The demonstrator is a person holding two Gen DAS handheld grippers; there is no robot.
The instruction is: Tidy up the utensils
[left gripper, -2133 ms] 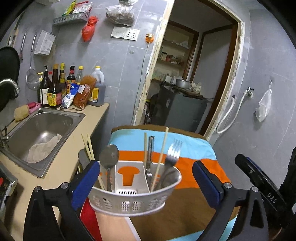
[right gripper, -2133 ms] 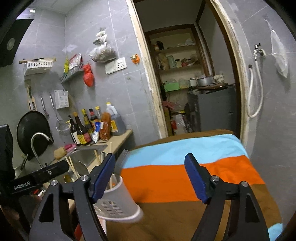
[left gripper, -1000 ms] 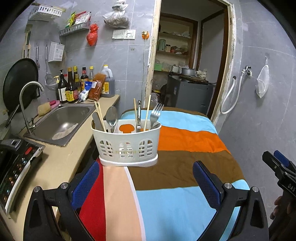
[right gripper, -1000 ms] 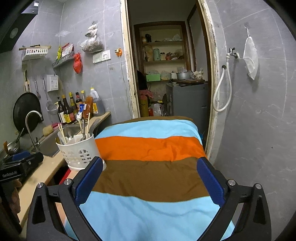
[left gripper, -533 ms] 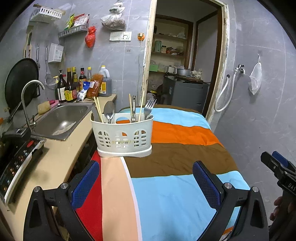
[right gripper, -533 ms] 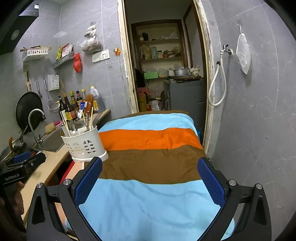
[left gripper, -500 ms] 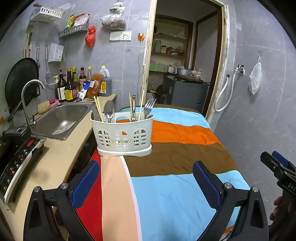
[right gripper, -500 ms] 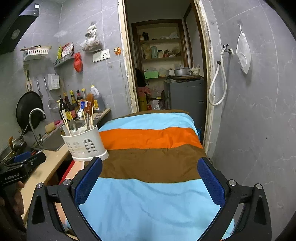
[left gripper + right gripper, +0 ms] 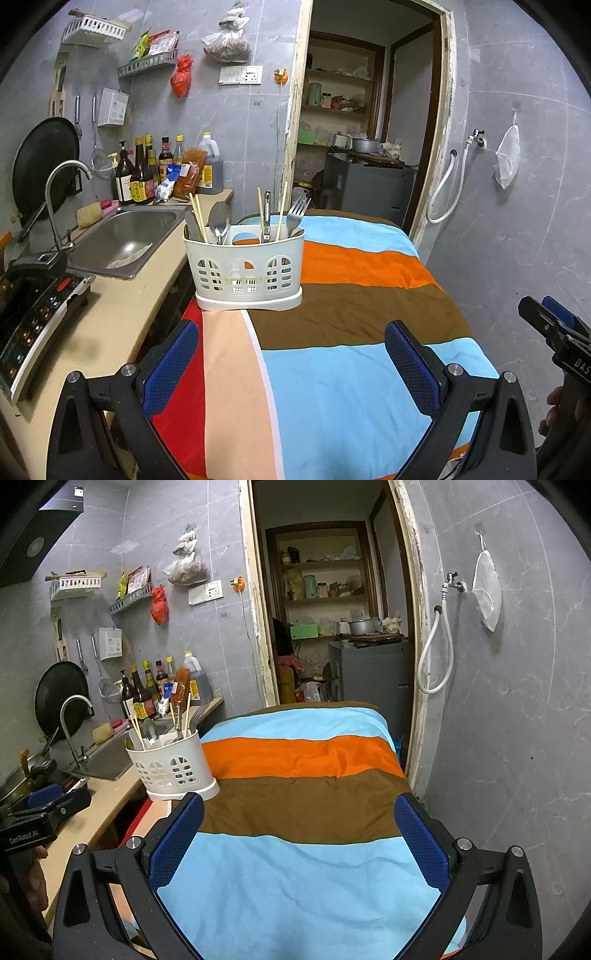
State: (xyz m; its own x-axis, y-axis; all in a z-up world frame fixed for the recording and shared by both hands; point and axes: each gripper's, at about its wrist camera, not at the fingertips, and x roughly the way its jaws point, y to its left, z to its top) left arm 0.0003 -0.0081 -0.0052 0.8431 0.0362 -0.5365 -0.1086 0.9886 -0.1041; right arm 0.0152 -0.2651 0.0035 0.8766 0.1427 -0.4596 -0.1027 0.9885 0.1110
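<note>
A white plastic utensil caddy (image 9: 243, 273) stands upright on the striped cloth (image 9: 351, 302) near the table's left edge; it shows as the caddy (image 9: 171, 766) at the left of the right wrist view. It holds a spoon (image 9: 219, 219), chopsticks (image 9: 197, 214), a fork (image 9: 297, 214) and a metal-handled tool (image 9: 266, 218). My left gripper (image 9: 291, 363) is open and empty, well short of the caddy. My right gripper (image 9: 301, 838) is open and empty over the cloth, right of the caddy.
A beige counter (image 9: 110, 317) with a steel sink (image 9: 125, 240), tap (image 9: 59, 192) and bottles (image 9: 144, 173) runs along the left. An induction cooker (image 9: 33, 317) sits at the near left. A doorway (image 9: 362, 147) opens behind the table; a grey tiled wall (image 9: 517, 701) is to the right.
Over two seconds both grippers pulled back from the caddy, which now stands alone on the cloth. Since half a second ago almost nothing has moved.
</note>
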